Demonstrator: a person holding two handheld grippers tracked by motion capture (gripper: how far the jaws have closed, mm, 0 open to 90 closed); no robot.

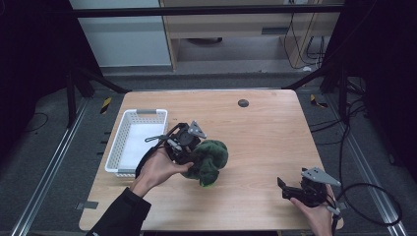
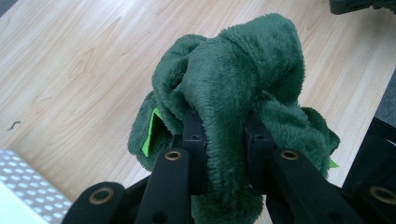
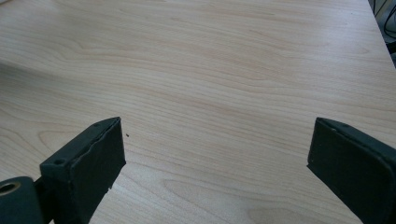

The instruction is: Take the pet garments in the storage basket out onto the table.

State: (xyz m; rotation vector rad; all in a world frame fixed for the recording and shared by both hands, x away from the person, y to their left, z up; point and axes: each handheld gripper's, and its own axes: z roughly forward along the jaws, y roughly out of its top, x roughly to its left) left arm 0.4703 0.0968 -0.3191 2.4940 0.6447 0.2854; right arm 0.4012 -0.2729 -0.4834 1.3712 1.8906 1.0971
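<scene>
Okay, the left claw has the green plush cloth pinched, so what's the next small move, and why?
Probably lift the green plush cloth slightly and carry it toward the white basket beside it. The left claw is shut on a fold, the basket sits close at that hand's side, and the right claw waits open over bare table.

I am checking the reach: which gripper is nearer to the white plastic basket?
Left. The left gripper, shut on the dark green plush cloth, is just beside the white plastic basket; the right gripper stands open far across the table.
</scene>
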